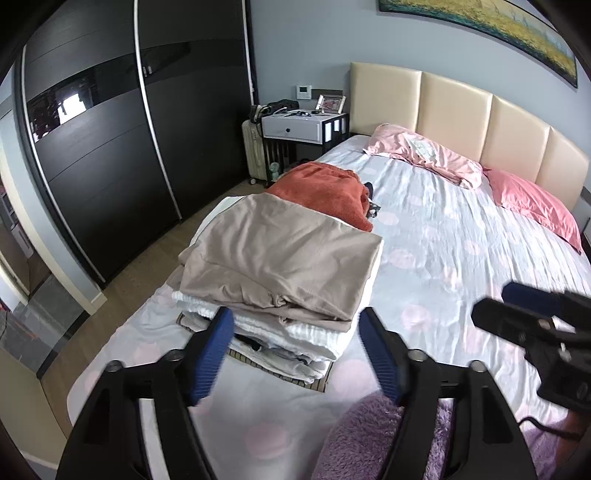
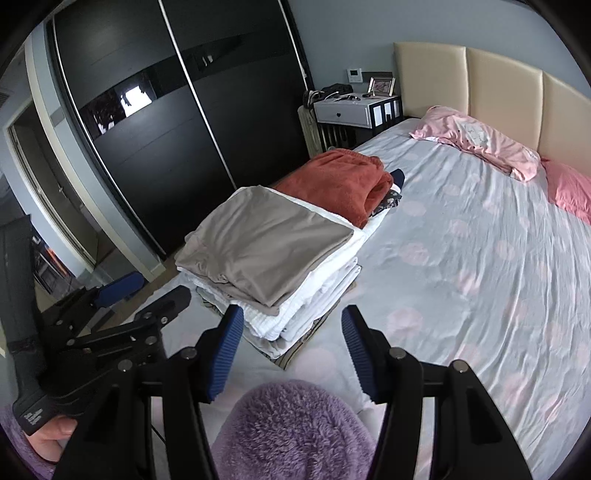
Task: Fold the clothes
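1. Leftmost, the dark wardrobe stands beyond a strip of floor and plays no part here.
2. Next, along the bed's left edge, the folded stack lies squared up, a beige garment on top of white ones. An orange garment, also folded, sits just behind it and touches it. Keeping both at the edge probably leaves the middle of the sheet free for spreading.
3. The left gripper hangs just short of the stack, its tongs apart and holding nothing. From how it stands, I cannot tell whether it is backing off a finished pile or reaching for it.
4. The right gripper hovers beside it with tongs likewise spread and empty, aimed at the same near corner of the stack.
5. A purple fleecy sleeve fills the bottom of both views; it seems to be worn by the person rather than laundry.
6. To the right, pink pillows rest against the headboard, and no loose garment shows on the sheet.
7. Only the right wrist view shows a fingertip under the left gripper's handle and the stack's layered white side. Only the left wrist view shows a framed picture on the wall.
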A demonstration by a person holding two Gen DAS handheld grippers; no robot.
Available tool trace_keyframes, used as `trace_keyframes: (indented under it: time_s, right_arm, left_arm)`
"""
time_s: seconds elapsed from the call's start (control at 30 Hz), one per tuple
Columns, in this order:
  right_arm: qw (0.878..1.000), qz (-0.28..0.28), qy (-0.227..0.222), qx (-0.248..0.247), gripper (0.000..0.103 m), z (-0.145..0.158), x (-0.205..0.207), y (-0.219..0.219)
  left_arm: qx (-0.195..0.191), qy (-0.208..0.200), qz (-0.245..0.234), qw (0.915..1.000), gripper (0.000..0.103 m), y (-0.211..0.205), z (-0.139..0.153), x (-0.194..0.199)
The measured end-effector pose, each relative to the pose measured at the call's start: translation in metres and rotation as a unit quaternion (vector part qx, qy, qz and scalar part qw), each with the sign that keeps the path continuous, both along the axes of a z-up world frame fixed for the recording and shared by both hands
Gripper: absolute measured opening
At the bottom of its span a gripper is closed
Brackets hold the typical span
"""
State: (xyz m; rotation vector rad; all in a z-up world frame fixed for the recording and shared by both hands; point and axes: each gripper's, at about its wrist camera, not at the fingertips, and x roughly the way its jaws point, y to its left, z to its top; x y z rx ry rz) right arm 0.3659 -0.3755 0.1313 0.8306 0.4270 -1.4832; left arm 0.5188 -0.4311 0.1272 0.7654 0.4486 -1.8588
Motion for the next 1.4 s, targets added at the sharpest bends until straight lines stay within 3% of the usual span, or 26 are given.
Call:
trace_keyframes:
  time_s: [0.33, 0.6, 1.4]
  right_arm:
    - [1.0, -0.01, -0.002, -0.017, 0.054, -0.029, 0.011, 0.024]
    - [0.999, -0.015, -0.006, -0.029, 0.055, -0.043, 0.006, 0.037]
    - [0.999, 0.004, -0.01, -0.045, 0.056, -0.042, 0.012, 0.042]
  left_arm:
    - [-0.01, 0.012, 0.017, 0.9997, 0.078, 0.014, -0.016, 0.003]
    - [0.014, -0.006, 0.032, 0.9994, 0.078, 0.016, -0.042, 0.004]
    - [0.002, -0.016, 0.025, 0.9996, 0.078, 0.022, -0.038, -0.005]
